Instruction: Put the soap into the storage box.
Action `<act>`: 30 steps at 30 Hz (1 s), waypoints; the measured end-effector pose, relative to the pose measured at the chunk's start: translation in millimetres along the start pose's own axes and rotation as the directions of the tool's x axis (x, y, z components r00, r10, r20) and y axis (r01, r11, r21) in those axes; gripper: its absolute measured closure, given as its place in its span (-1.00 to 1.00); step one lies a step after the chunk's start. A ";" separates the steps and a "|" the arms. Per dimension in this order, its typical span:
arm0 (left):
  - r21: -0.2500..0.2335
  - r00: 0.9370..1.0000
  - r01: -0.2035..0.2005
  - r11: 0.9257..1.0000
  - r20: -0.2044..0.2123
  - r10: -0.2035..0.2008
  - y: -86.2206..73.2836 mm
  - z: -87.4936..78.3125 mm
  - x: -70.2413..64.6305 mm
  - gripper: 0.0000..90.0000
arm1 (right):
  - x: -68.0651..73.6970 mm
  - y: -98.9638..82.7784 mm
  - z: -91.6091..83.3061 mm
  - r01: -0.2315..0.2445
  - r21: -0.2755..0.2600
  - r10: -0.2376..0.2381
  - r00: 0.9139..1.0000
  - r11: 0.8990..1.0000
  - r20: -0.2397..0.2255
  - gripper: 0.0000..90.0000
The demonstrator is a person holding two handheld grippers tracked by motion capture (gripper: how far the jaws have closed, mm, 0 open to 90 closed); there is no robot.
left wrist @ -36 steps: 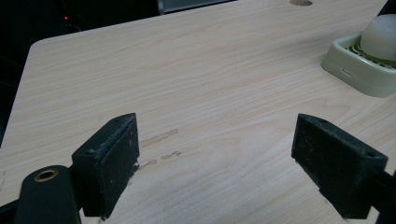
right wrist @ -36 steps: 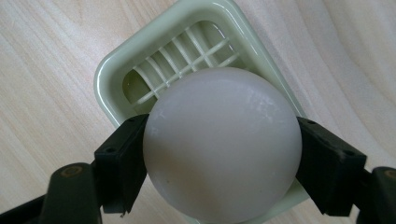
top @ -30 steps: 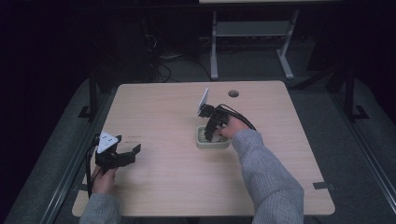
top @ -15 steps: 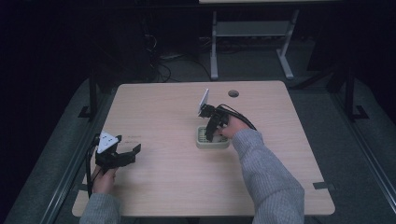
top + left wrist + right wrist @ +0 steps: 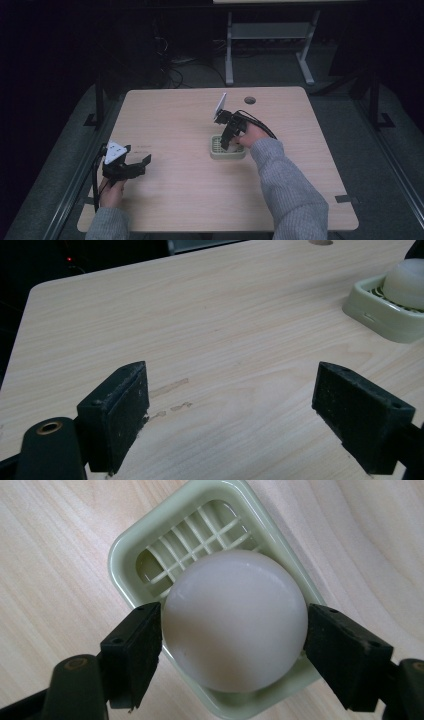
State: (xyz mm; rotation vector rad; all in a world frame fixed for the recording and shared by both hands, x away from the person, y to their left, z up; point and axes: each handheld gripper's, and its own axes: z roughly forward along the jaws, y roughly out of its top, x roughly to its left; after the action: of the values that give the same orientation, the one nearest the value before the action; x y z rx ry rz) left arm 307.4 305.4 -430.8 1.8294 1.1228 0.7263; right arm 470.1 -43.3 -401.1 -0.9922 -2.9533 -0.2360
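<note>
Two grippers are at work on the table. The right gripper points straight down over the green tray, its pads on either side of the white soap — touching it at 9 and 3 o'clock. The soap lies in the tray, on its grid, near the table's middle. The left gripper hovers low at the table's 8 o'clock — jaws spread wide, nothing between them, soap and tray well off at its 2 o'clock.
</note>
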 end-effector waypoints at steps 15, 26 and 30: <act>-0.002 1.000 0.001 1.000 -0.001 -0.001 0.3 -0.4 -0.2 -0.67 | -1.7 -7.1 -12.3 -0.011 -0.036 0.011 1.000 0.999 -0.007 -0.53; -0.001 1.000 -0.001 1.000 -0.001 0.001 0.4 -0.5 -0.4 -0.67 | -1.4 -12.2 -17.7 -0.019 -0.043 0.019 1.000 0.999 -0.004 -0.53; -0.006 1.000 0.000 1.000 0.000 0.000 0.3 0.1 -1.0 -0.67 | -2.6 -15.2 -20.2 -0.019 -0.053 0.019 1.000 0.998 -0.002 -0.53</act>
State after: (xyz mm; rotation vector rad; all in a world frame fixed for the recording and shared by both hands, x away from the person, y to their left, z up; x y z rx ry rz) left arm 307.2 304.4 -430.6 1.8240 1.1194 0.7289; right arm 462.4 -59.8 -383.4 -1.0248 -2.9493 -0.3157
